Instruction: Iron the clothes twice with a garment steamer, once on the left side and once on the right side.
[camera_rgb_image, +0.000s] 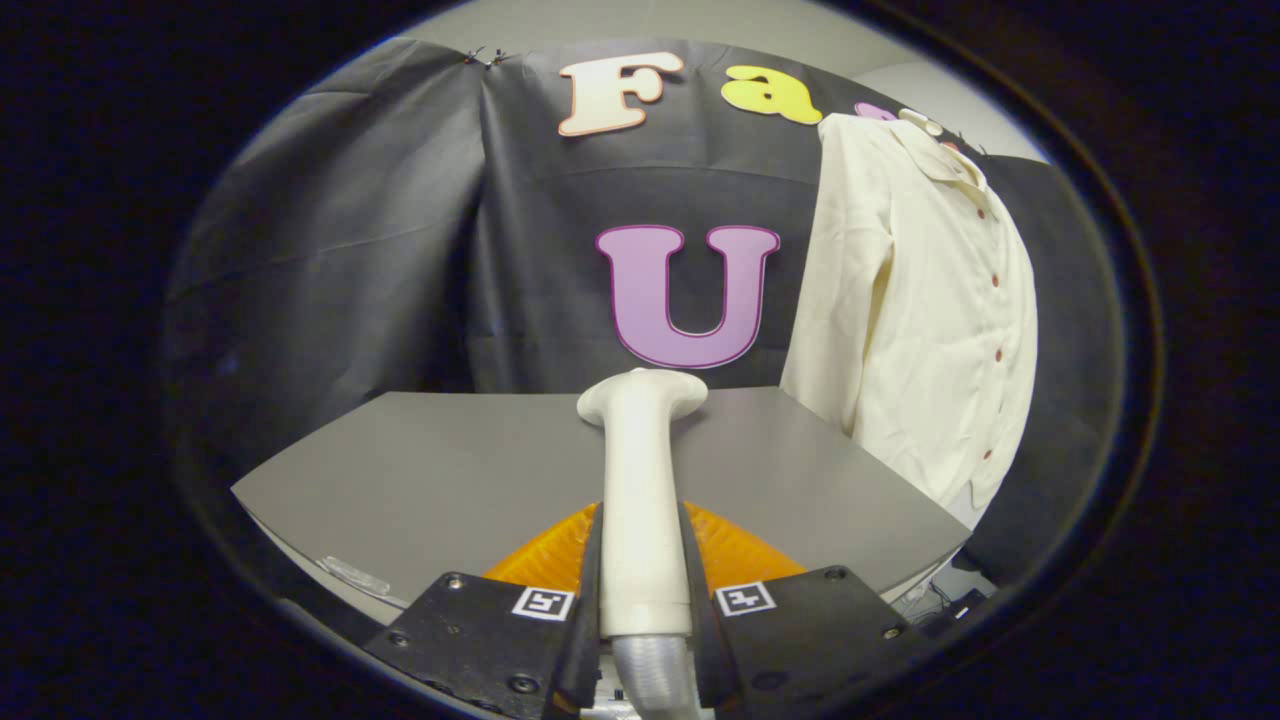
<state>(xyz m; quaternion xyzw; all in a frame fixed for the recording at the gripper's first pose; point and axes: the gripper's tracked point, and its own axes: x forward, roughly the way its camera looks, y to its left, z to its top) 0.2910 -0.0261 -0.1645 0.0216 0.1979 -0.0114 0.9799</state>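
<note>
A white garment steamer (641, 470) stands up between my fingers, its handle pinched on both sides and its flared head pointing away over the table. My gripper (642, 575) is shut on it. A cream button-up shirt (925, 300) hangs on the booth wall beyond and to the right of the steamer head, its button line facing right. The steamer head is well short of the shirt, with no contact.
A grey table (420, 480) lies below the steamer, its far edge meeting the black cloth wall. A small clear plastic piece (352, 575) lies near the table's front left edge. Cables (945, 600) sit past the right corner.
</note>
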